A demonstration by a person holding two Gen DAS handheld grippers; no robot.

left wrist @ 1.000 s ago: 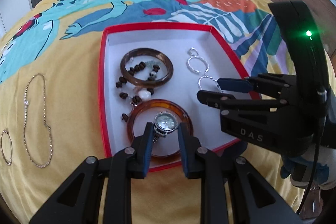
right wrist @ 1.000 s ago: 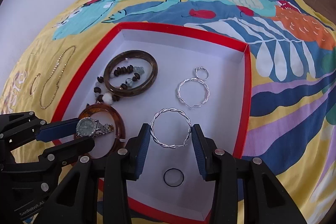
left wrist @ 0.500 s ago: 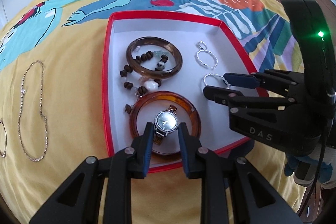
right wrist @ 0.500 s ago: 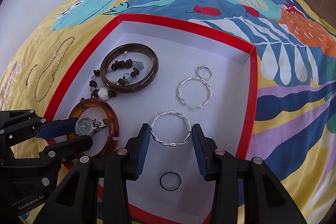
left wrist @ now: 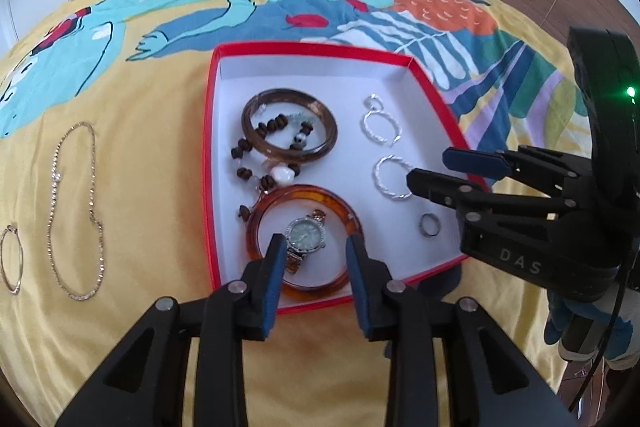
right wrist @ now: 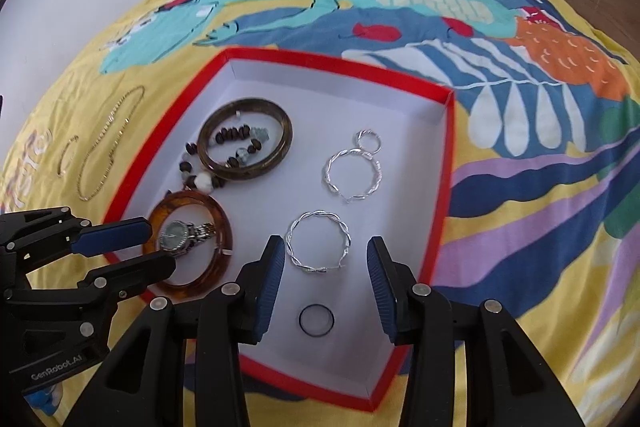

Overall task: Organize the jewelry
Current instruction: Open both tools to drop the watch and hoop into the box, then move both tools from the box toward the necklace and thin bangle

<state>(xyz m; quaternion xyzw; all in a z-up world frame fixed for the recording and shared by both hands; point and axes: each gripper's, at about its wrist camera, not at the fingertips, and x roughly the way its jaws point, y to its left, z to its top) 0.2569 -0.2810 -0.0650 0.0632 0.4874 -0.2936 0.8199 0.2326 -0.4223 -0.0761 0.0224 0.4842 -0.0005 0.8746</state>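
Jewelry mostly lies in the red box (left wrist: 209, 147); a gold chain (left wrist: 74, 211) remains on the bed, far left. The left gripper (left wrist: 316, 267) is nearer it, jaws apart over the watch (left wrist: 306, 235); the right gripper (right wrist: 326, 279) hovers apart, empty.

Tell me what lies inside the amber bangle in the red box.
Inside the amber bangle lies the watch, face up, its strap running over the near rim. The left tool covers part of the strap.
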